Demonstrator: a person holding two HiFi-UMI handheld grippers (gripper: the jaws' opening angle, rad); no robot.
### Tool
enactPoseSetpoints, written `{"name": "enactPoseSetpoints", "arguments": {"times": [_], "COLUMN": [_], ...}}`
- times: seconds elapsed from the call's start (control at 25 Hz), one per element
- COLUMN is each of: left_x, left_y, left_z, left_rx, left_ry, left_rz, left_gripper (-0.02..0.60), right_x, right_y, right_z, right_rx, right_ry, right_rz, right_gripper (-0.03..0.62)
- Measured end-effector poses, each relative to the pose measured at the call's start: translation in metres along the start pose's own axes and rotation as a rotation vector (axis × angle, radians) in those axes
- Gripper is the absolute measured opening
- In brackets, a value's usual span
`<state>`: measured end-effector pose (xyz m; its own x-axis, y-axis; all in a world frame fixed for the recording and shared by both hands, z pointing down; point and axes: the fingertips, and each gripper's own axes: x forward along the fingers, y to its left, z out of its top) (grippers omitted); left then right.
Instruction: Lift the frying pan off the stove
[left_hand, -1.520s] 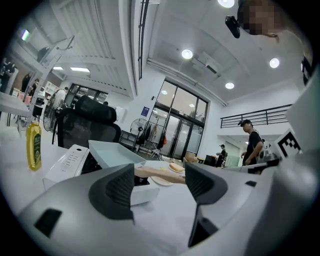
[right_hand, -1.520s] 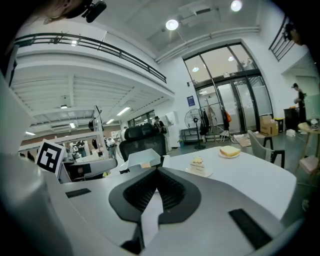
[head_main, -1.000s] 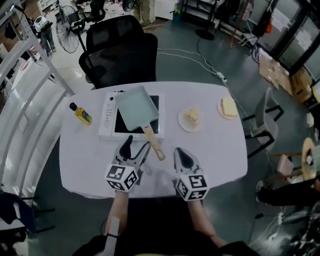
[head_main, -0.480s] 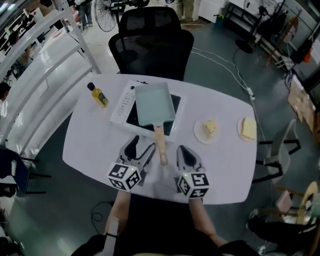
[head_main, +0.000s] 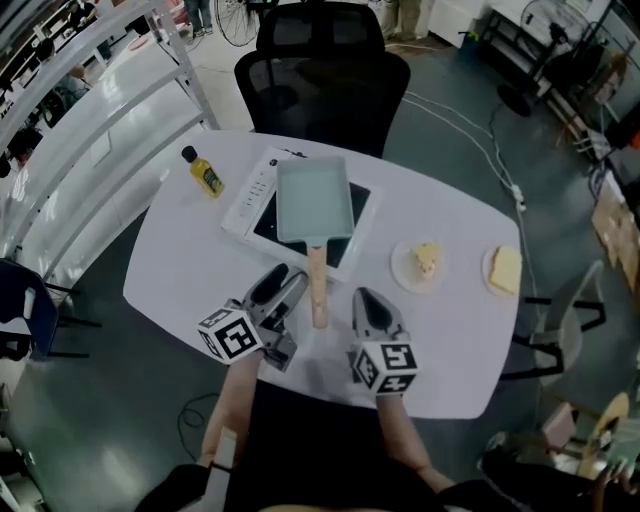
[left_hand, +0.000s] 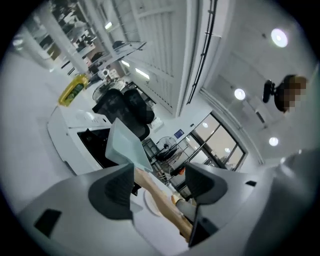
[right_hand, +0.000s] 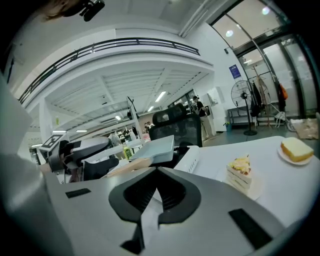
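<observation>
A pale green rectangular frying pan (head_main: 313, 200) sits on the black-topped white stove (head_main: 262, 183), its wooden handle (head_main: 318, 292) pointing toward me. My left gripper (head_main: 287, 291) lies rolled on its side just left of the handle, open. In the left gripper view the handle (left_hand: 161, 198) shows in the gap between the parted jaws, running back to the pan (left_hand: 125, 145). My right gripper (head_main: 368, 307) rests to the right of the handle, shut and empty. The right gripper view shows its jaws meeting, with the pan (right_hand: 158, 148) beyond.
A yellow oil bottle (head_main: 205, 172) stands left of the stove. A plate with a cake slice (head_main: 426, 263) and a plate with bread (head_main: 505, 268) lie at the right. A black office chair (head_main: 330, 80) stands behind the white table (head_main: 190, 270).
My left gripper has rolled onto its side and shifted right toward the pan handle. The right gripper has stayed in place, and the pan has not moved on the stove.
</observation>
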<state>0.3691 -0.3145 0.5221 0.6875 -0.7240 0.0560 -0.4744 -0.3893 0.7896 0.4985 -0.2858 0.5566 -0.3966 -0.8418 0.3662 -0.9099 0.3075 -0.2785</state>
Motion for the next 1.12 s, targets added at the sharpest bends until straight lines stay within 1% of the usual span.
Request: {"name": "enactPoseSetpoints", "arguments": {"times": [0.08,0.24,0.4,0.48,0.56,0.68,0.76,0.84,0.96,1.0,1.04,1.12], "left_x": [0.007,0.021,0.033,0.039,0.044,0.051,0.056,0.06,0.064,0.064,0.063,0.063], "left_y": [0.002,0.006,0.009,0.01,0.006,-0.001,-0.005,-0.007,-0.01,-0.01,-0.01,-0.01], "left_z": [-0.002,-0.012,-0.026,-0.034,-0.04,-0.042,-0.044,-0.047,-0.054,-0.056,-0.057,-0.058], "left_rx": [-0.059,-0.134,-0.275,-0.307,-0.361,-0.454,-0.502,-0.527,-0.522,-0.509,-0.498,-0.489], "left_ry": [0.016,0.074,0.135,0.181,0.216,0.24,0.257,0.283,0.33,0.342,0.351,0.367], "left_rz": [-0.011,-0.006,-0.026,-0.051,-0.082,-0.149,-0.201,-0.24,-0.258,-0.253,-0.245,-0.233], "left_gripper": [0.305,0.305,0.305,0.305,0.305,0.305,0.305,0.305,0.302,0.251,0.15,0.129], "right_x": [-0.001,-0.005,-0.008,-0.009,-0.011,-0.012,-0.013,-0.013,-0.014,-0.014,-0.014,-0.013], "right_y": [-0.003,-0.007,-0.009,-0.009,-0.009,-0.009,-0.01,-0.01,-0.013,-0.014,-0.014,-0.014], "right_z": [0.0,0.001,-0.005,-0.008,-0.009,-0.011,-0.012,-0.013,-0.014,-0.015,-0.016,-0.016], "right_rx": [0.008,0.03,0.034,0.036,0.039,0.037,0.033,0.029,0.027,0.026,0.024,0.02], "right_ry": [-0.001,-0.01,-0.001,0.001,0.001,0.004,0.008,0.011,0.013,0.015,0.018,0.021], "right_rz": [0.005,0.011,0.015,0.016,0.018,0.018,0.018,0.019,0.015,0.013,0.013,0.013], "right_gripper": [0.005,0.005,0.005,0.005,0.005,0.005,0.005,0.005,0.005,0.005,0.005,0.005]}}
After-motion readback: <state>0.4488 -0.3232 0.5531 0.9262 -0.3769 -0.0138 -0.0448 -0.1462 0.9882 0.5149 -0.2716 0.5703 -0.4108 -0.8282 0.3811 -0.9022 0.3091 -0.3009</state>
